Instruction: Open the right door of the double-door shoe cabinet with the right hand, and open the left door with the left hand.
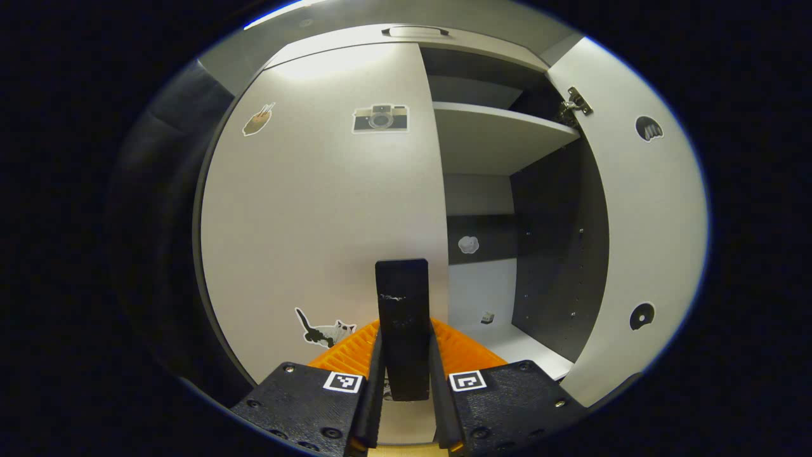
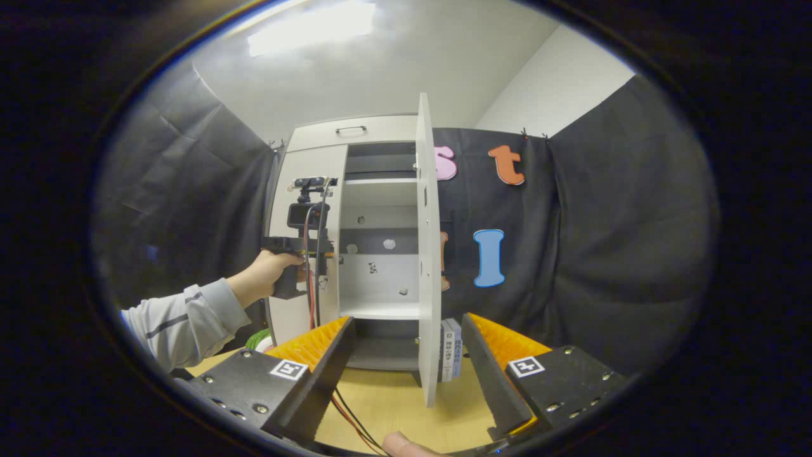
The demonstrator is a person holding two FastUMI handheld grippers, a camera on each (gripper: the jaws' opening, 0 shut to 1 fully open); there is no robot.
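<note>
Bright overhead ceiling light (image 2: pixel 311 28) — glare up top, fisheye-bent edges, sharp focus.

White double-door shoe cabinet (image 2: pixel 380 136), right door (image 2: pixel 427 254) swung open, left door (image 1: pixel 317 209) shut, stickered

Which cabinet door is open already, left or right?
The white right door stands swung out edge-on, baring the white shelves. The white left door with the camera sticker is closed, and the left gripper is shut on its black handle.

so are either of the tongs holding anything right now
Left tongs clamp the black handle at the left door's inner edge; right tongs are open, empty.
</note>
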